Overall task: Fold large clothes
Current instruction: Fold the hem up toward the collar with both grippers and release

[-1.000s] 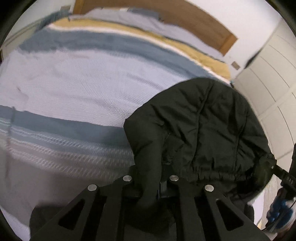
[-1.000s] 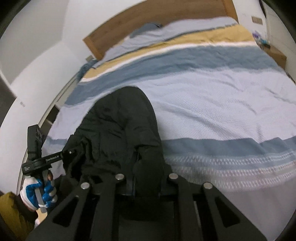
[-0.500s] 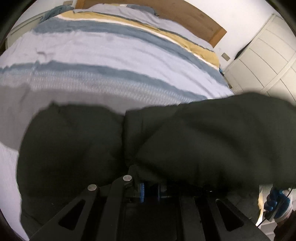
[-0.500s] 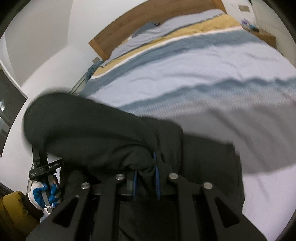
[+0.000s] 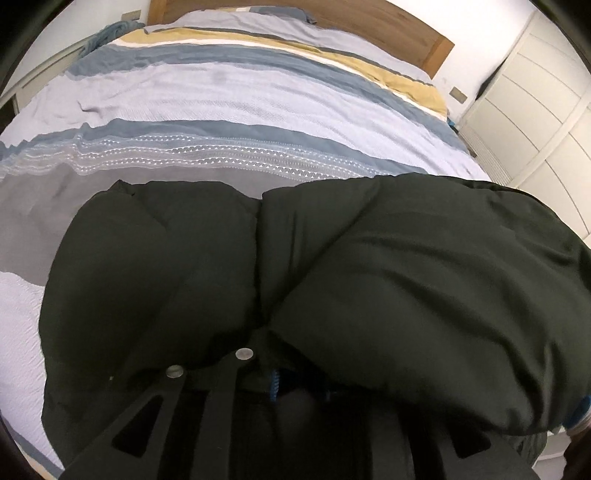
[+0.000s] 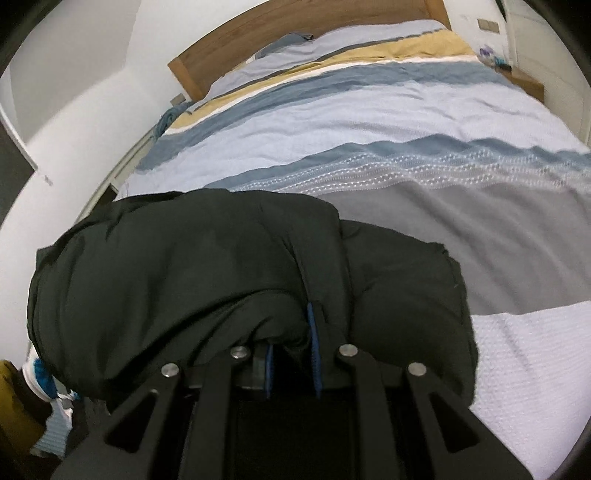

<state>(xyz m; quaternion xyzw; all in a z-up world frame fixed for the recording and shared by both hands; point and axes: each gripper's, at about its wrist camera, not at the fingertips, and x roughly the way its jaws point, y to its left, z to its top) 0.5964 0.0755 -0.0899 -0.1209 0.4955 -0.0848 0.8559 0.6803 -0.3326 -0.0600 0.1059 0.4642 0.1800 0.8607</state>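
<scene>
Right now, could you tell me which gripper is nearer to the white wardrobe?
Right, probably. The wardrobe stands right of the bed; the right gripper holds the jacket on that side, the left gripper farther left.

1 black jacket [image 5: 369, 266], puffy. 1 bed w/ 1 striped cover [image 5: 221, 96]; 1 wooden headboard [image 5: 332, 22]. 2 grippers: left gripper [image 5: 280, 380] and right gripper [image 6: 291, 362], each w/ 2 fingers, blue pads part hidden in cloth. Rivets: 2 seen on left gripper, 4 on right. 1 white wardrobe [image 5: 532, 92]. 1 wall switch plate [image 5: 459, 95] per view. 1 gloved hand [image 6: 40, 373], blue & white.
</scene>
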